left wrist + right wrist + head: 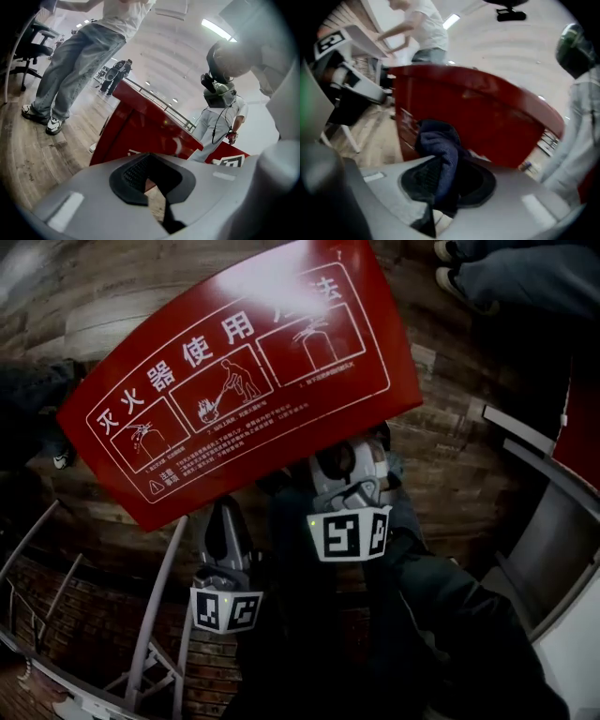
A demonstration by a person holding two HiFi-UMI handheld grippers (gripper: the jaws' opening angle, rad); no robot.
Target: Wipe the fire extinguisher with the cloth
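A red fire-extinguisher cabinet [234,381] with white printed instructions on its sloping top fills the head view; no extinguisher itself shows. My right gripper [345,470] sits at the cabinet's near edge, shut on a dark blue cloth [440,145] that bunches up between the jaws in front of the red cabinet [487,117]. My left gripper [221,517] hangs lower and to the left, just below the lid's edge. In the left gripper view its jaws [152,176] stand a little apart with nothing between them, and the cabinet [140,131] is ahead.
A metal tube frame [159,615] stands on the floor at the lower left. A person in jeans [75,61] stands beyond the cabinet, and another in white [220,112] to its right. An office chair [28,42] is far left. The floor is wood planks.
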